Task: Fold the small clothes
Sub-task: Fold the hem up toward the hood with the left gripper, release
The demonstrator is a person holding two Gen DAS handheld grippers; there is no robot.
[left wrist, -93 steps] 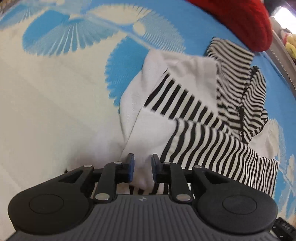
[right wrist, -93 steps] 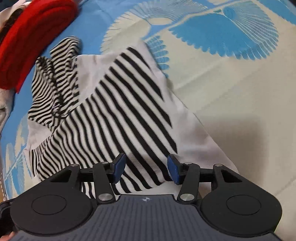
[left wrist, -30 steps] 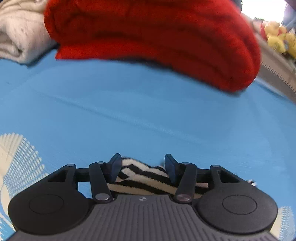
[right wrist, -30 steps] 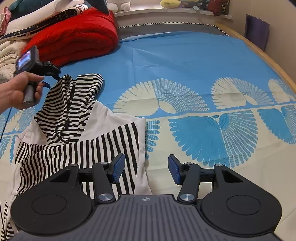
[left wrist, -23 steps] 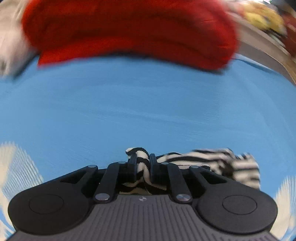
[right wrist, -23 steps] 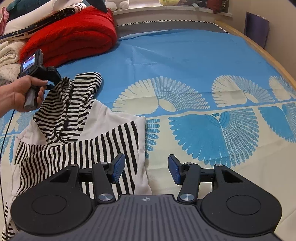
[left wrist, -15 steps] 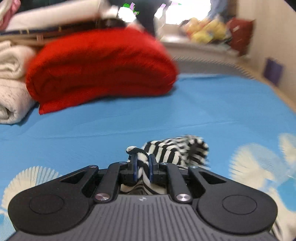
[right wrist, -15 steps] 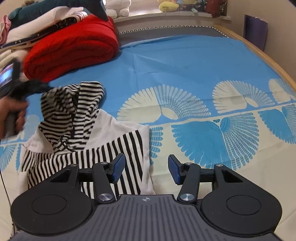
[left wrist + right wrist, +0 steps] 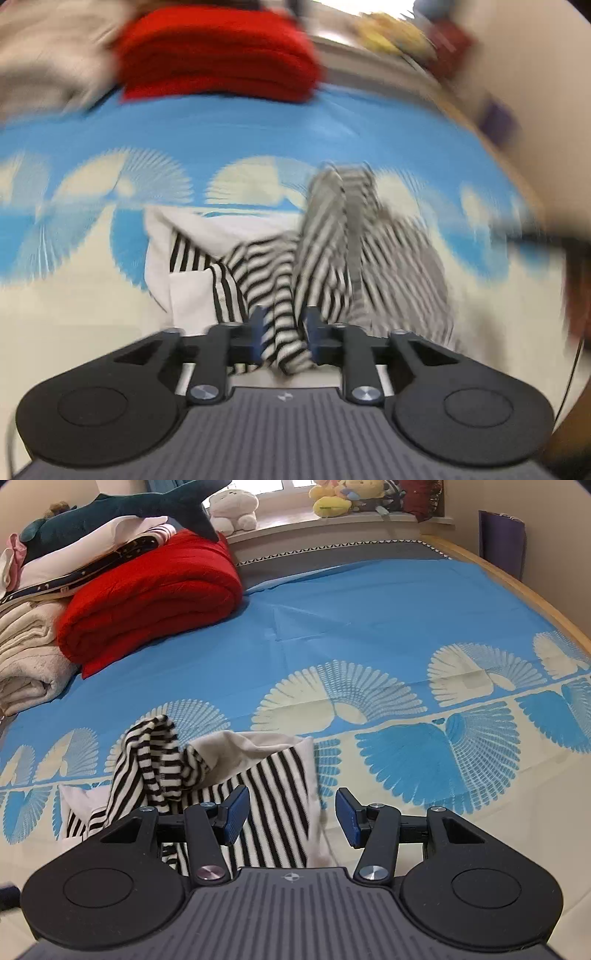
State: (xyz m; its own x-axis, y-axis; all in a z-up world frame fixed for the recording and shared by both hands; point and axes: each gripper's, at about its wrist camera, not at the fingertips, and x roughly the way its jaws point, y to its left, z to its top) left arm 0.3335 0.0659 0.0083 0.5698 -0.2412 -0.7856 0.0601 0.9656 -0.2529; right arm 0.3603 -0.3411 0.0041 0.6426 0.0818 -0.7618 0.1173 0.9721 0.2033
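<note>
Now left tongs (image 9: pixel 283 330) opening w/ stripy top (image 9: pixel 280 295) pulled back mid-frame, folded more; right tongs (image 9: pixel 291 814) spread, empty.

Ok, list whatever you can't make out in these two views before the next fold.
- Left wrist view: motion blur smears the red blanket and windowsill toys.
- Left gripper: jaws opening, striped cloth between them; contact with the pads is blurred.
- Striped garment: its near edge is hidden behind the right gripper body in the right wrist view.
- Left gripper is outside the right wrist view.
</note>
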